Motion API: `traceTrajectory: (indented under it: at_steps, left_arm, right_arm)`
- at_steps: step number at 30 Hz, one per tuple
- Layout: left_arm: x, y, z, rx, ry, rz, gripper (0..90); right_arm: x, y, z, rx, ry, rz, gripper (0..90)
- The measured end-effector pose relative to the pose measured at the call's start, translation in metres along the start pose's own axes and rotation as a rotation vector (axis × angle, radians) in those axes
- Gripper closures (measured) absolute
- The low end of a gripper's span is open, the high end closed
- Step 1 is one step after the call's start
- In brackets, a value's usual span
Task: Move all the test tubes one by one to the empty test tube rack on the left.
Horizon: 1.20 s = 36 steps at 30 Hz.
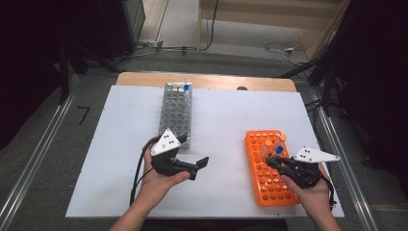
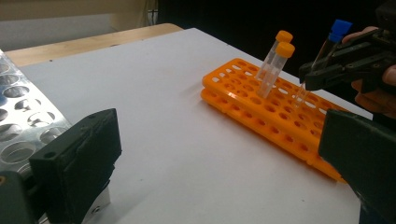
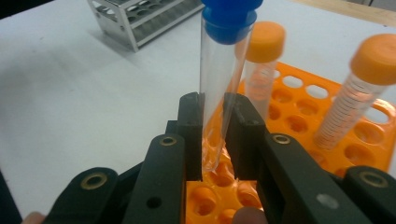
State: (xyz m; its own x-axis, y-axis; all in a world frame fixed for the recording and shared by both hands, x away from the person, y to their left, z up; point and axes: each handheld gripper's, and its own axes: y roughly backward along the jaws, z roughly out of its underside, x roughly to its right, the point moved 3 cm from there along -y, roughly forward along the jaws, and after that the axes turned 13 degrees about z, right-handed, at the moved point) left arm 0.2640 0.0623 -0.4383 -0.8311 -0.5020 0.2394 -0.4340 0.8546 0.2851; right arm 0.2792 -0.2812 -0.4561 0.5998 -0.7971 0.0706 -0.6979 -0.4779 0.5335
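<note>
While the right gripper [image 3: 214, 135] pinches the blue-capped tube [image 3: 223, 79] just above the orange rack [image 1: 267, 168], the best thing is to keep the tube straight up and lift it slowly. Two orange-capped tubes [image 2: 275, 63] stand close behind, so don't bump them. The left gripper [image 1: 195, 168] waits with its jaws spread wide. The white worktop [image 1: 216, 125] between the orange rack and the metal rack [image 1: 175, 113] is bare, with lots of room, but the orange rack sits near the right edge.

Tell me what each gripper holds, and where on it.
Right gripper clamps the blue-capped tube low on its clear body, above the orange rack. Left gripper holds nothing.
</note>
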Motion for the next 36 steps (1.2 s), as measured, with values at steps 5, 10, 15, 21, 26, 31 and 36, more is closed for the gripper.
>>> traceTrajectory:
  at_steps: [5,10,15,21,26,31,36]
  left_arm:
    - [0.006,-0.005,-0.002,-0.002,-0.007,0.025,0.0]
    - [0.014,-0.013,-0.004,-0.009,-0.016,0.068,0.8]
    - [0.024,-0.025,-0.006,-0.022,-0.026,0.107,1.2]
    - [0.034,-0.037,-0.006,-0.016,-0.036,0.145,3.6]
    - [0.041,-0.048,-0.005,-0.026,-0.042,0.193,7.6]
    - [0.049,-0.057,-0.005,-0.023,-0.057,0.248,20.3]
    - [0.057,-0.064,-0.007,-0.022,-0.072,0.302,35.5]
  right_arm:
    - [-0.01,-0.002,-0.002,0.006,0.004,-0.045,74.6]
    - [-0.019,-0.005,-0.004,0.01,0.001,-0.093,74.5]
    - [-0.03,-0.009,-0.005,0.008,0.008,-0.127,74.5]
    - [-0.041,-0.013,-0.006,0.0,0.025,-0.157,74.6]
    - [-0.051,-0.016,-0.007,-0.006,0.042,-0.186,74.6]
    - [-0.061,-0.018,-0.008,-0.01,0.062,-0.213,74.6]
    - [-0.071,-0.019,-0.009,-0.011,0.088,-0.246,74.7]
